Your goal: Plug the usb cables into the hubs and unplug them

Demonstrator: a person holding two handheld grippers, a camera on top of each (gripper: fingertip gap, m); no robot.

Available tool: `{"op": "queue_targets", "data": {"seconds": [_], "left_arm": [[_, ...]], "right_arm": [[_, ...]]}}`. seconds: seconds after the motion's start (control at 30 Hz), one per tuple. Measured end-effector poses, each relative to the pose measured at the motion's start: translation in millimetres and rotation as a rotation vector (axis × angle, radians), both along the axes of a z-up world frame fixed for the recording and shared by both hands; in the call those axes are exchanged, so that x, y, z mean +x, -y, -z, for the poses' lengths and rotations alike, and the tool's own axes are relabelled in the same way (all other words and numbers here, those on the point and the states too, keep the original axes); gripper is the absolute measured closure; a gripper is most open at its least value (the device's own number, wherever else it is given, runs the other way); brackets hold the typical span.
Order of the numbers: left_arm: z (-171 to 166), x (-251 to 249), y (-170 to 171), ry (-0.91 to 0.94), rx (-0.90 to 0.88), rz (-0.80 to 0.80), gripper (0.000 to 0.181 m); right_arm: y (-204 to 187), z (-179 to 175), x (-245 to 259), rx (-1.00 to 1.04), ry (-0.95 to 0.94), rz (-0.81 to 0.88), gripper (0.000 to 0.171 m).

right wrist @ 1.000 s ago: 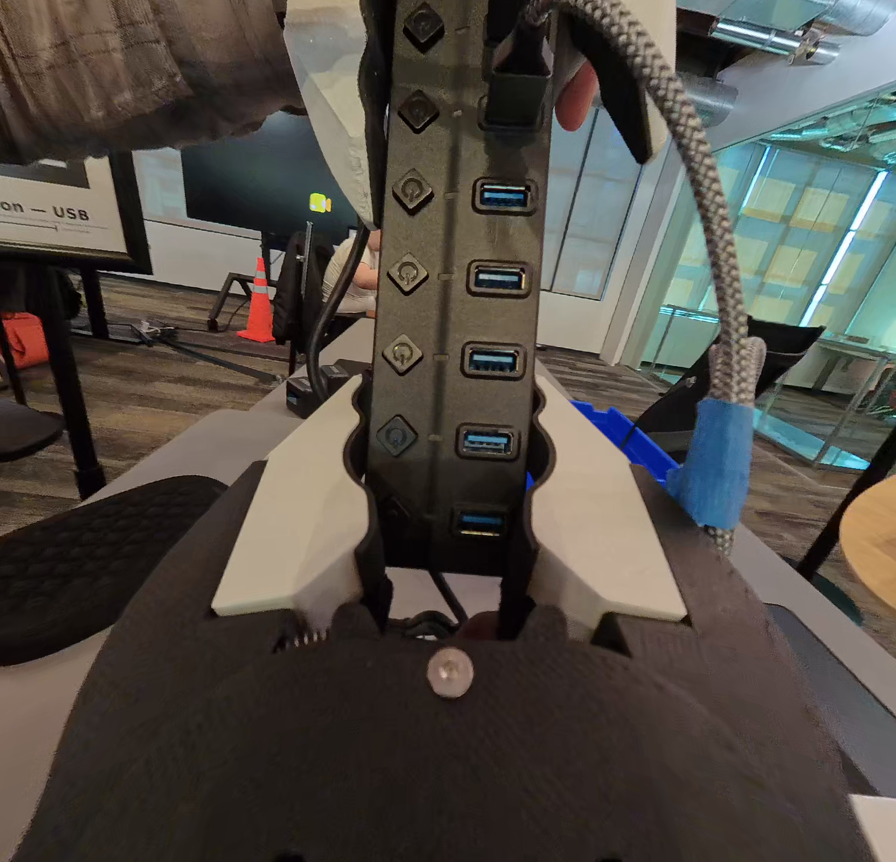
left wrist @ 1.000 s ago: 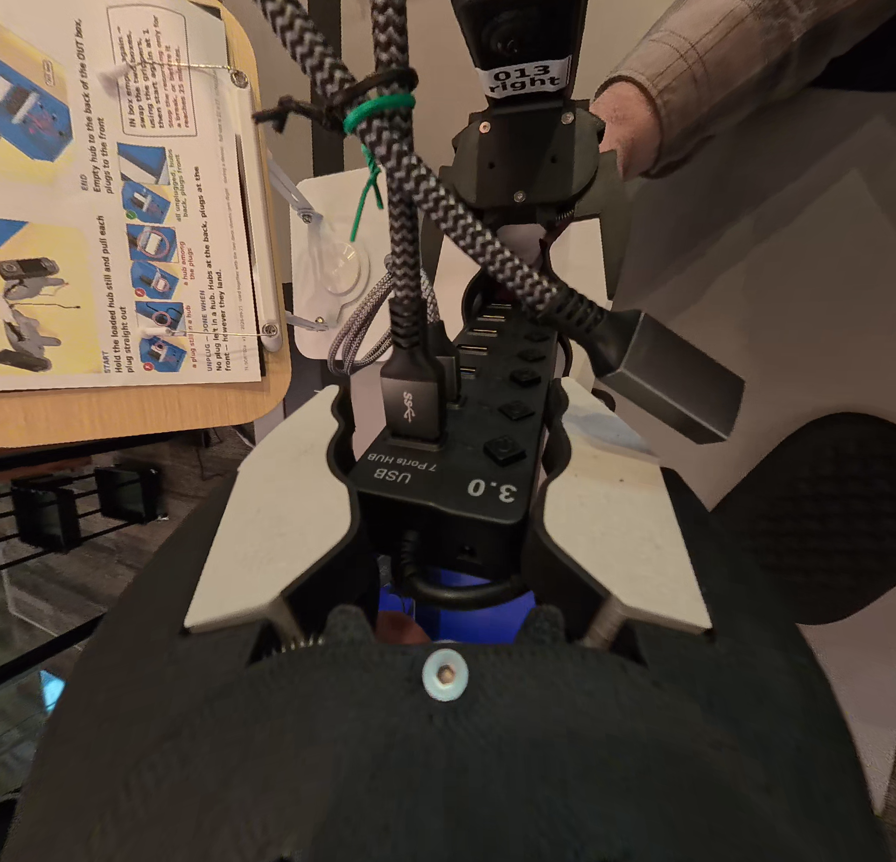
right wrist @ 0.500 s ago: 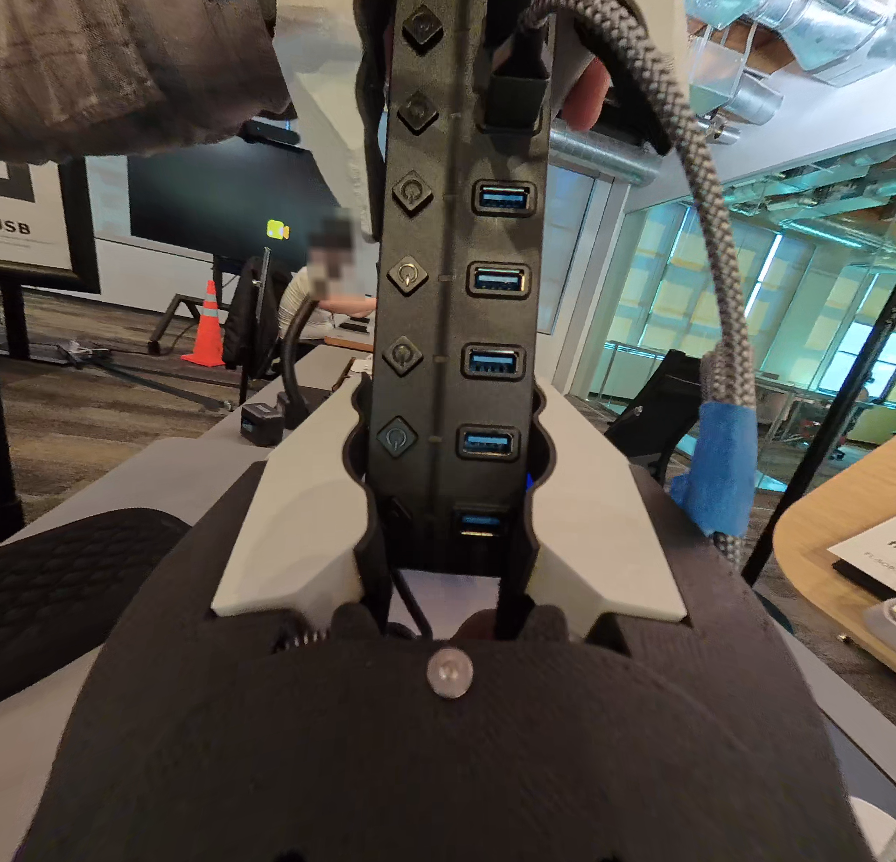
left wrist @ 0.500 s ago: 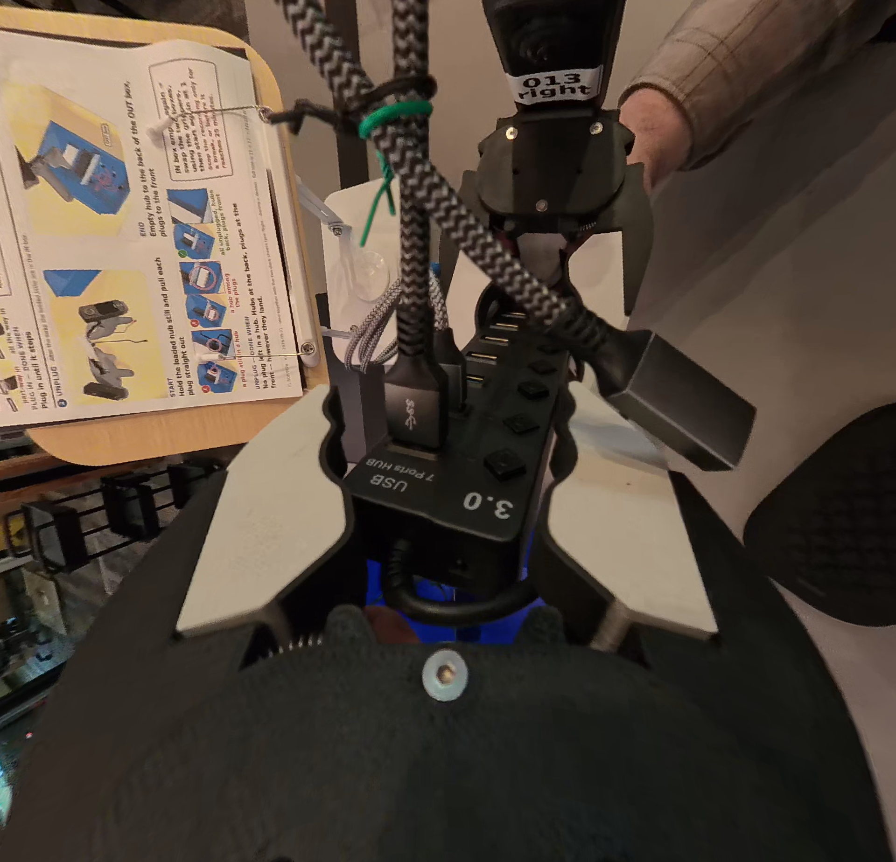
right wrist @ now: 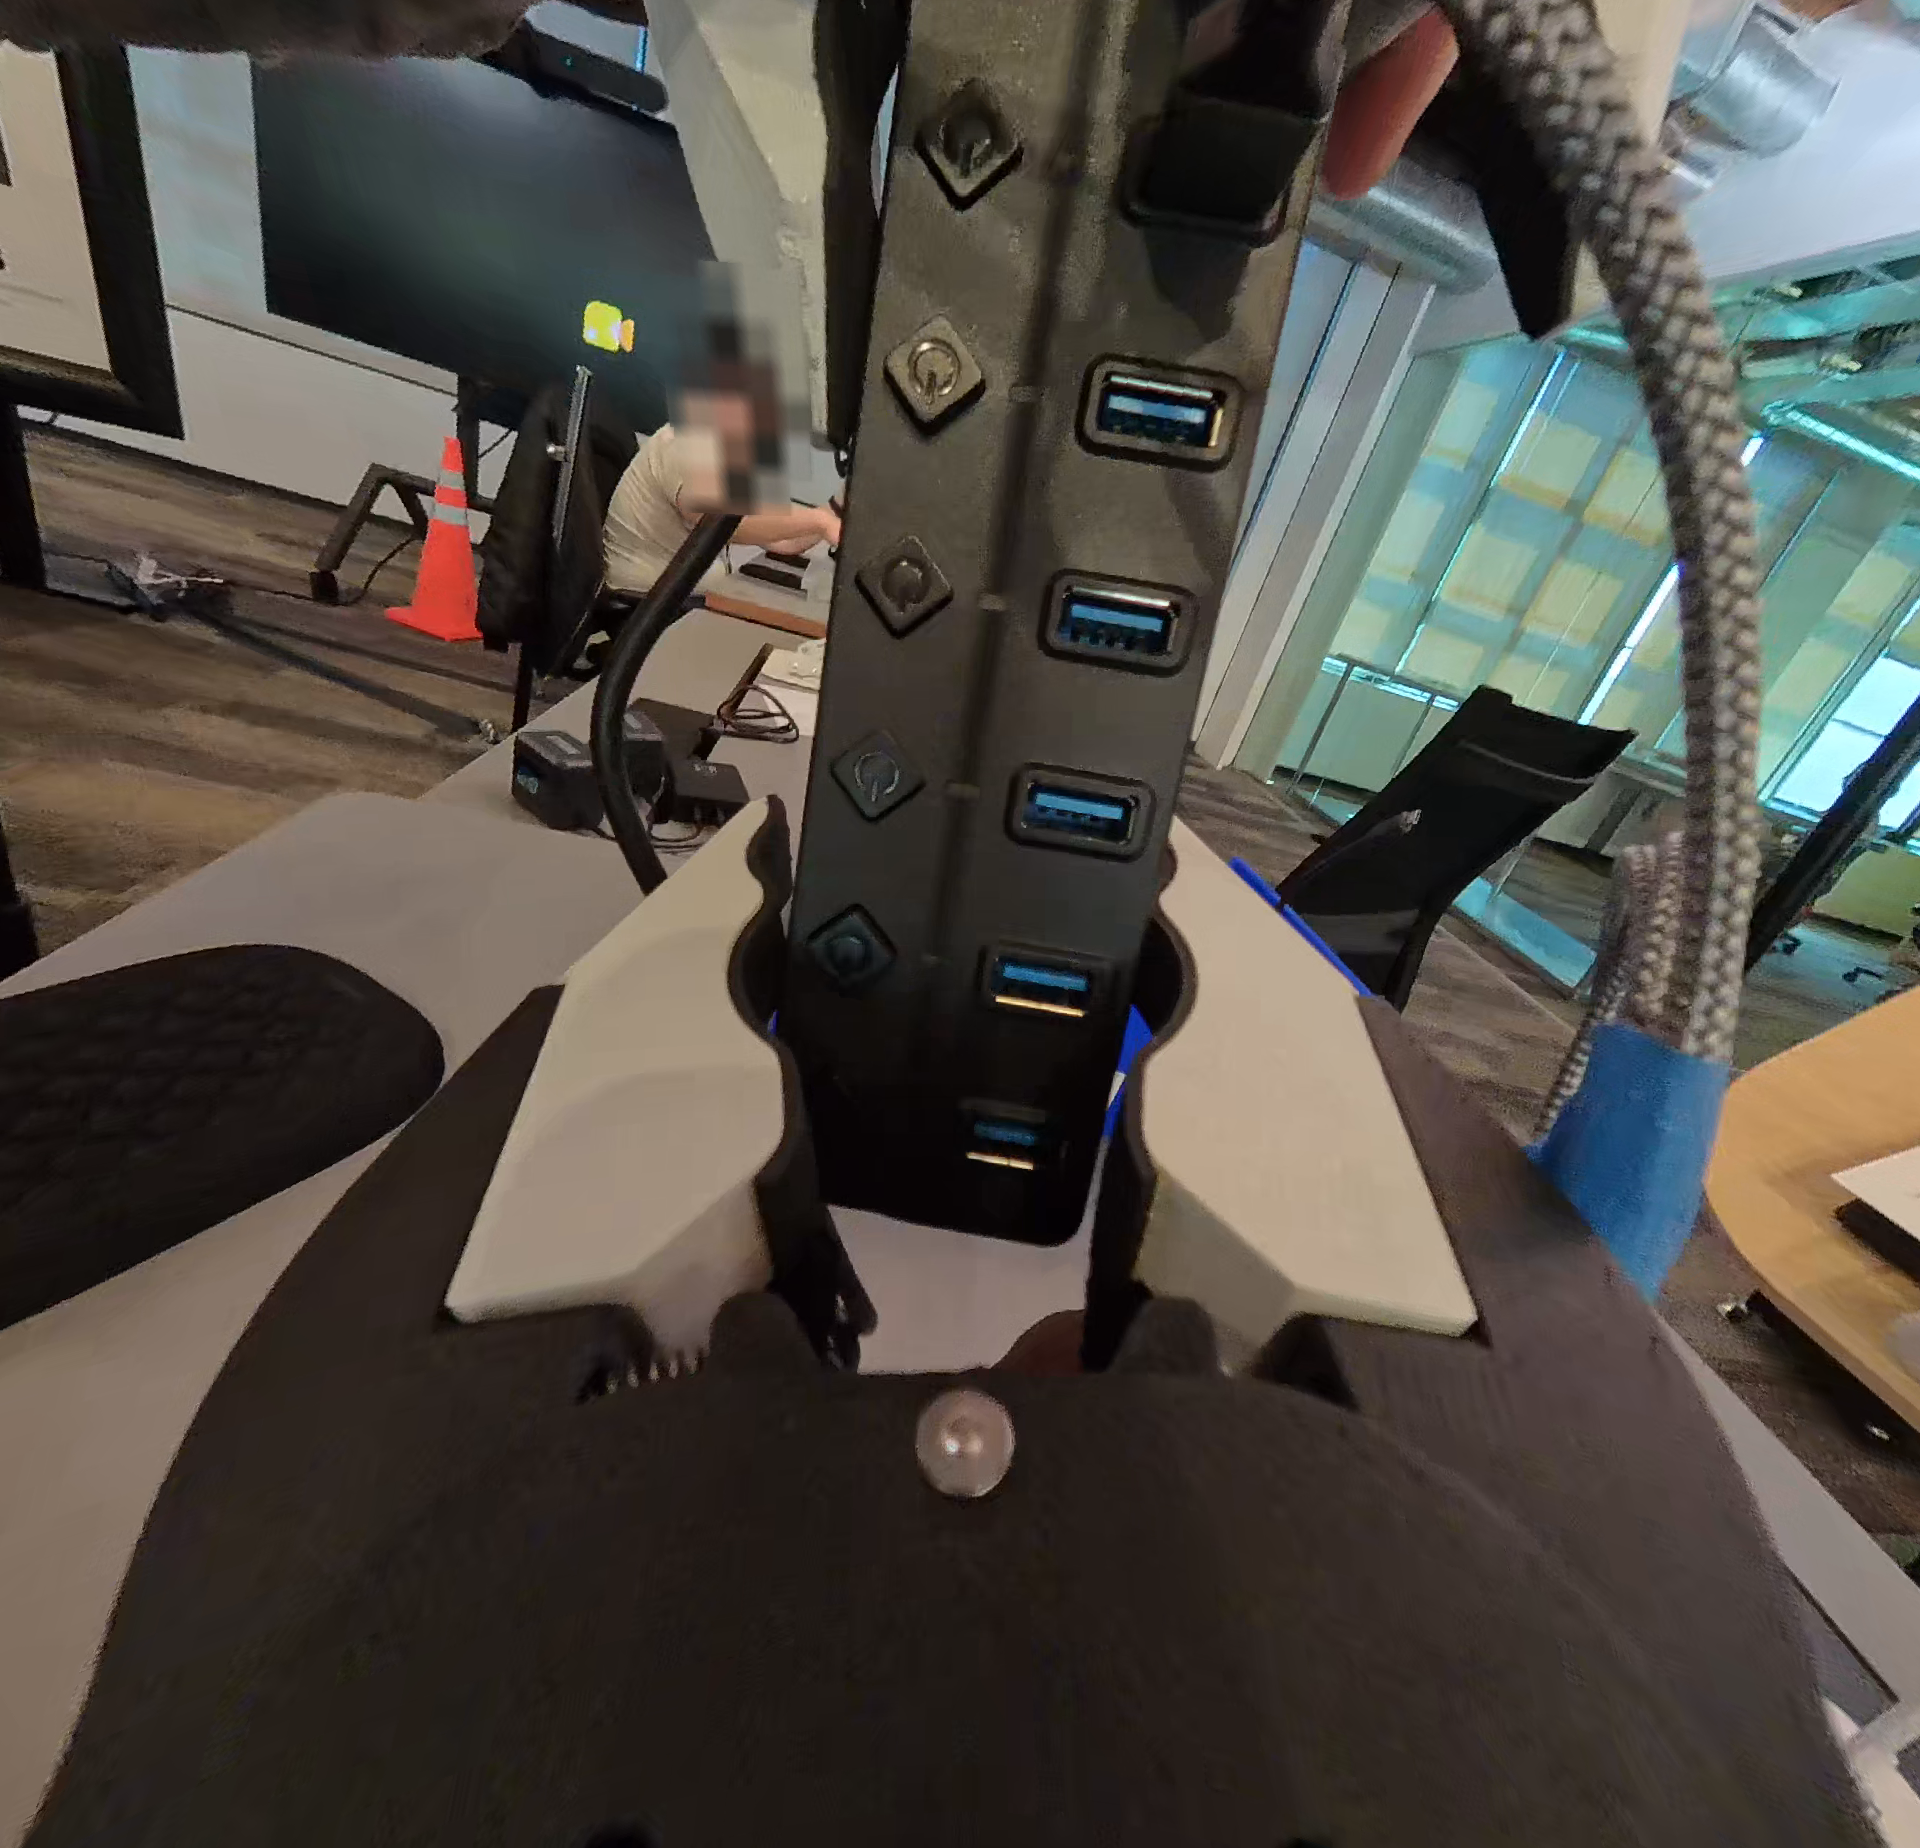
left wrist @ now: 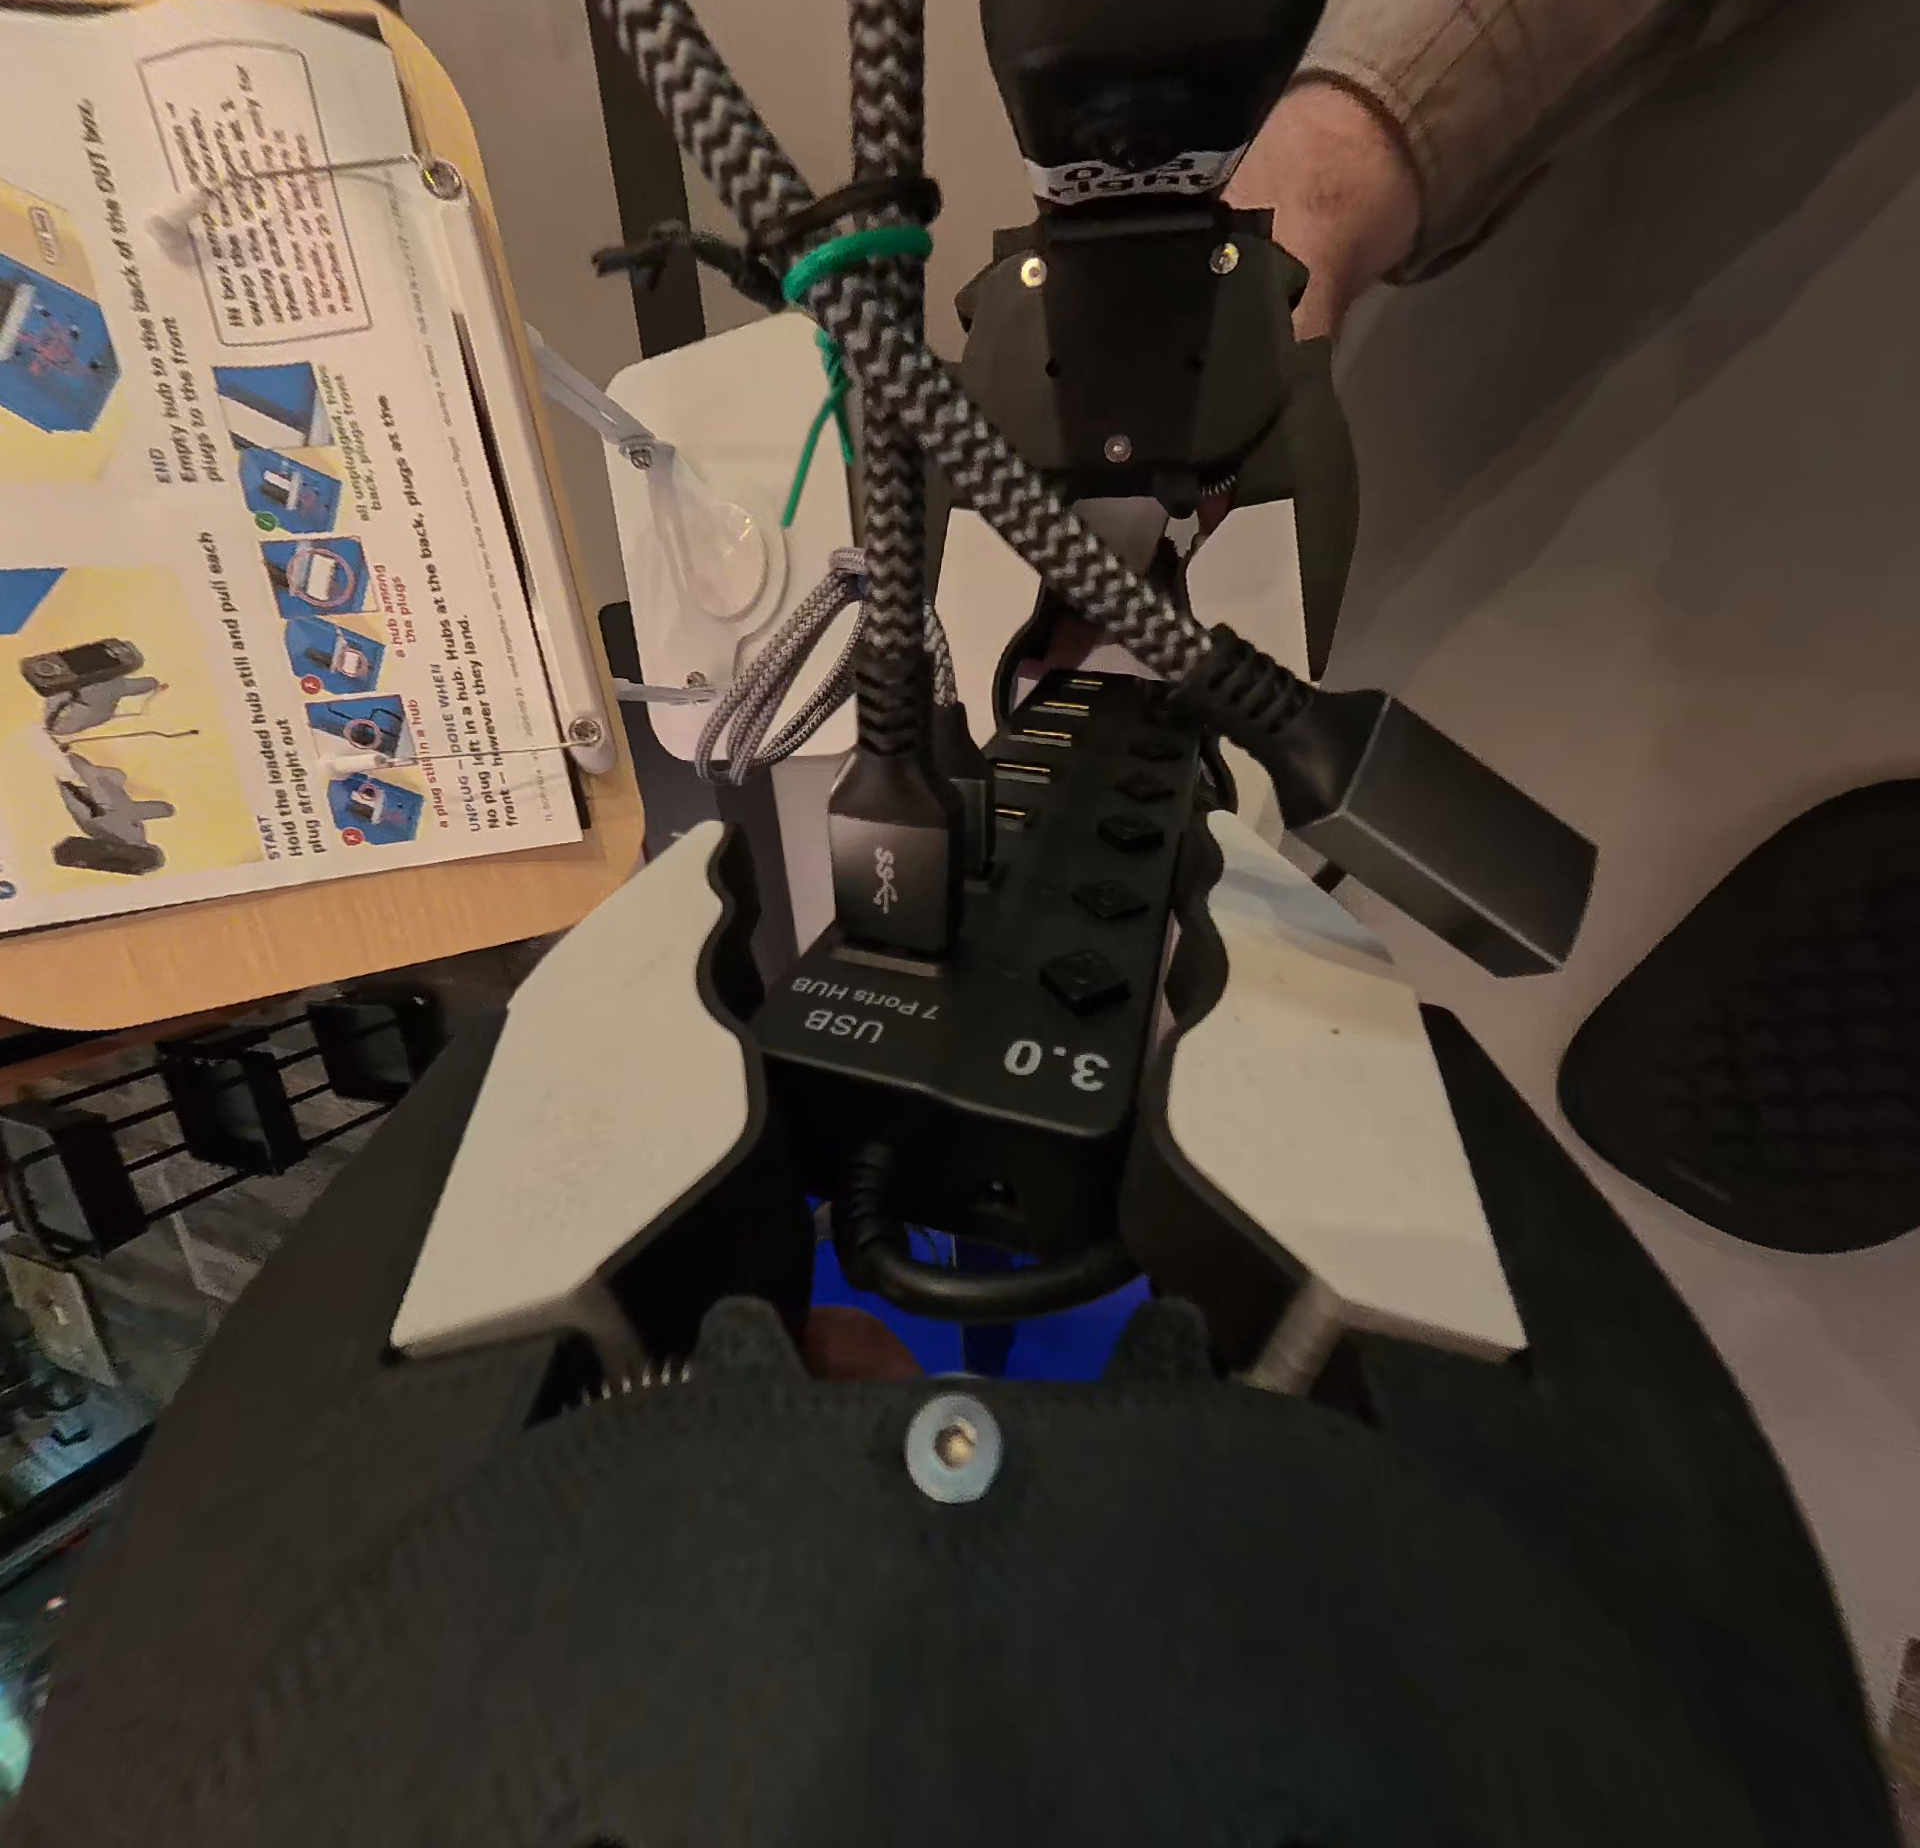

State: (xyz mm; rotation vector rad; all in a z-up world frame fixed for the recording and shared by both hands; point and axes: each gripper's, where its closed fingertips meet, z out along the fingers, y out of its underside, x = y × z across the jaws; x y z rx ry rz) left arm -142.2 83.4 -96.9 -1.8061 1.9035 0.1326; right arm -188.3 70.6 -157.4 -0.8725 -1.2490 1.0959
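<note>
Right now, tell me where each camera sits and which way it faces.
Left wrist view: on the left tongs, looking along the black hub they clamp, toward an instruction sheet; a hand and sleeve show.
Right wrist view: on the right tongs, looking from the hub's other end into an office; a fingertip shows.
Shared: the hub and its braided cable, seen from opposite ends.
</note>
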Motion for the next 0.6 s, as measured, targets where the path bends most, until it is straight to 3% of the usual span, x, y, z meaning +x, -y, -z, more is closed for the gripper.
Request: {"op": "queue_targets", "data": {"seconds": [0.3,0.37,0.47,0.6], "left_arm": [[-1,-42,-17,0.034,-0.017,-0.113,0.103],[-1,-48,-19,0.041,-0.024,-0.135,0.103],[2,-58,-23,0.019,-0.025,-0.153,0.103],[10,-60,-25,-0.004,-0.04,-0.154,0.104]], "right_arm": [[-11,27,21,0.066,0.268,-0.052,0.102],[-6,30,35,0.082,0.35,-0.107,0.114],[-3,16,58,0.073,0.376,-0.149,0.119],[-23,-28,81,0.019,0.25,-0.048,0.124]]}}
